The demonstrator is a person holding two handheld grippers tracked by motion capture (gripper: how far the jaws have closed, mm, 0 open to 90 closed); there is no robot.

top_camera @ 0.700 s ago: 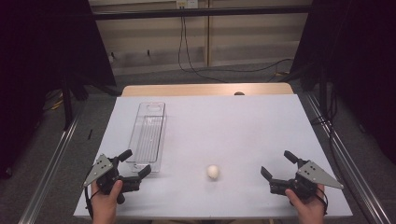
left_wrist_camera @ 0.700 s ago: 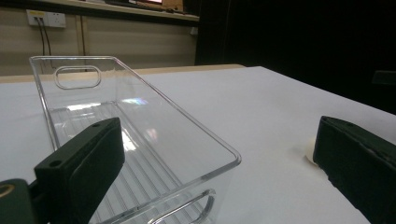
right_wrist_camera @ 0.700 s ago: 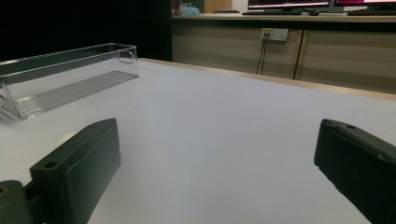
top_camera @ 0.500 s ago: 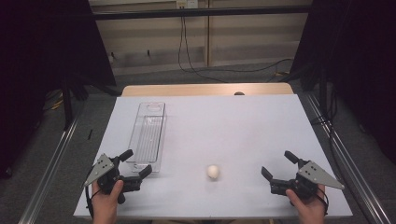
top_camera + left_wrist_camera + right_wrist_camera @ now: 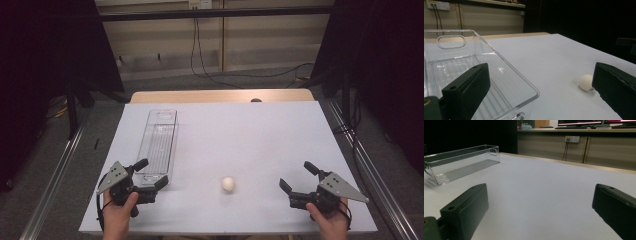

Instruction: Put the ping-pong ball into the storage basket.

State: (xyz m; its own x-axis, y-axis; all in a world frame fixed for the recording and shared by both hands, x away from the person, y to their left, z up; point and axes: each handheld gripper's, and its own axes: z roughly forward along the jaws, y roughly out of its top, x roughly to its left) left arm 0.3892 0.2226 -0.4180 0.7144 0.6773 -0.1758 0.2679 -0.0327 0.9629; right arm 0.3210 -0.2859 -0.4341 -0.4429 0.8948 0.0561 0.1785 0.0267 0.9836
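A small white ball (image 5: 228,184) (image 5: 586,82) lies on the white table near its front edge, between the two hands. A long clear plastic bin (image 5: 158,145) (image 5: 474,67) (image 5: 461,165) stands lengthwise on the left half and holds nothing. My left gripper (image 5: 151,173) (image 5: 539,97) rests at the front left corner, just short of the bin's near end, open with nothing between its jaws. At the front right, my right gripper (image 5: 298,176) (image 5: 539,215) is open too, with bare table between its jaws, well right of the ball.
The white table sheet (image 5: 240,135) lies on a wooden top whose far edge (image 5: 220,96) shows. Metal rails (image 5: 55,170) run along both sides on the floor. Cables and a wall socket (image 5: 195,5) are at the back.
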